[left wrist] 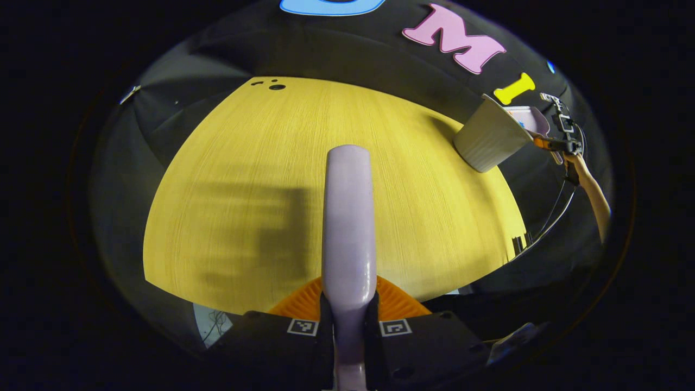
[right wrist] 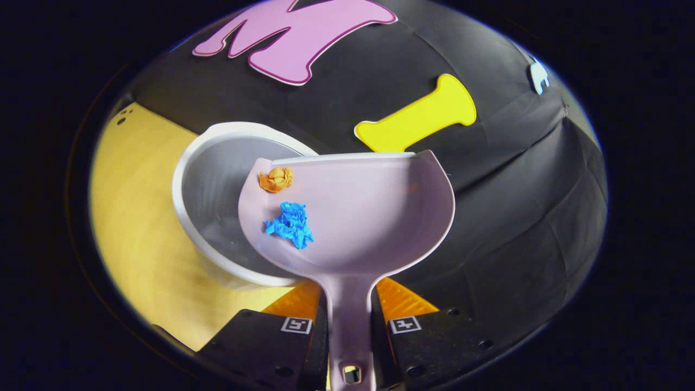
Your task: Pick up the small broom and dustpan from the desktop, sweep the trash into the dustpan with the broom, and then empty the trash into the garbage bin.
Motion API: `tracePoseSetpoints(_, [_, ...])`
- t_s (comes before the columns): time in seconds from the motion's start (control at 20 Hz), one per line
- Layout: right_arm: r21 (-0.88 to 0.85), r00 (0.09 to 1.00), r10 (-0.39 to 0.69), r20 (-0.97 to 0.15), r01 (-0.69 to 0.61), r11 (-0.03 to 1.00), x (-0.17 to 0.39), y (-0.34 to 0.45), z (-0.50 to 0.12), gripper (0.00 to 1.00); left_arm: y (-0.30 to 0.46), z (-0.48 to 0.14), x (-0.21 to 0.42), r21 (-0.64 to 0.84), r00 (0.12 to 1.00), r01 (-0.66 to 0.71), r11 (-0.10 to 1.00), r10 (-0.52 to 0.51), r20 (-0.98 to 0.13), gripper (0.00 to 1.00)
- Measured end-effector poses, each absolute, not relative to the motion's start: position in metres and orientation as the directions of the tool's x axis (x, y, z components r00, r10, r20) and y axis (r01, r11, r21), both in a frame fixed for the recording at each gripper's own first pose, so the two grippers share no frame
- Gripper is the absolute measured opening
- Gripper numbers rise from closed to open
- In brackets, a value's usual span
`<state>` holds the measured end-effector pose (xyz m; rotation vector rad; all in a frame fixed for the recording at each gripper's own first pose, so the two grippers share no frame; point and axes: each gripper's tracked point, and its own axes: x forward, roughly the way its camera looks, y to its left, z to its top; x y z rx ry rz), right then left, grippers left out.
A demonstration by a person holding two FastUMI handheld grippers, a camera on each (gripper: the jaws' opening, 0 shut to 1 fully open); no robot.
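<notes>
Dustpan (right wrist: 358,217) pinched by its handle in the right gripper (right wrist: 349,320), both fingers pressing the stem. Pan held partly over the bin (right wrist: 217,206), which stands on the table (right wrist: 136,244). Orange scrap (right wrist: 276,179) and blue scrap (right wrist: 290,224) lie on the pan's left side, orange one near the front lip. Left gripper (left wrist: 348,317) clamps the broom (left wrist: 348,217) handle, jaws tight on it, above the table (left wrist: 244,190). Left gripper view: bin (left wrist: 488,138) at far right table edge, dustpan (left wrist: 529,117) behind its rim, a hand (left wrist: 573,163) holding the right gripper (left wrist: 554,144).
</notes>
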<state>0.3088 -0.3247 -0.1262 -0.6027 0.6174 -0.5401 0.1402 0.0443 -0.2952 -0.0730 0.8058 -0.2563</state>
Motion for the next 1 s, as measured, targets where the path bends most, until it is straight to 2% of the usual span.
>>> tracePoseSetpoints(0.2, [-0.798, 0.698, -0.676, -0.237, 0.258, 0.545, 0.309, -0.326, -0.113, 0.37, 0.04, -0.299, 0.14, -0.179, 0.663, 0.183, 0.967, -0.256, -0.704, 0.25])
tracePoseSetpoints(0.25, [-0.813, 0.703, -0.677, -0.218, 0.253, 0.525, 0.308, -0.325, -0.111, 0.33, 0.038, -0.299, 0.141, -0.18, 0.658, 0.182, 0.967, -0.256, -0.708, 0.25])
tracePoseSetpoints(0.3, [-0.825, 0.707, -0.677, -0.206, 0.246, 0.508, 0.308, -0.326, -0.11, 0.37, 0.035, -0.3, 0.142, -0.178, 0.654, 0.181, 0.967, -0.253, -0.713, 0.26])
tracePoseSetpoints(0.6, [-0.913, 0.725, -0.68, -0.112, 0.196, 0.359, 0.308, -0.331, -0.105, 0.37, 0.021, -0.312, 0.139, -0.153, 0.641, 0.189, 0.97, -0.24, -0.729, 0.27])
tracePoseSetpoints(0.8, [-0.967, 0.762, -0.645, -0.05, 0.123, 0.221, 0.313, -0.329, -0.1, 0.36, 0.011, -0.314, 0.139, -0.187, 0.641, 0.177, 0.966, -0.258, -0.723, 0.27])
tracePoseSetpoints(0.85, [-0.976, 0.778, -0.626, -0.043, 0.102, 0.193, 0.314, -0.327, -0.098, 0.41, 0.009, -0.317, 0.139, -0.188, 0.642, 0.175, 0.966, -0.257, -0.723, 0.27])
tracePoseSetpoints(0.9, [-0.982, 0.795, -0.605, -0.042, 0.08, 0.173, 0.314, -0.326, -0.099, 0.36, 0.008, -0.317, 0.138, -0.185, 0.642, 0.174, 0.967, -0.254, -0.723, 0.26])
tracePoseSetpoints(1.0, [-0.991, 0.814, -0.579, -0.043, 0.038, 0.128, 0.315, -0.328, -0.099, 0.36, 0.005, -0.319, 0.138, -0.179, 0.64, 0.177, 0.968, -0.251, -0.726, 0.25])
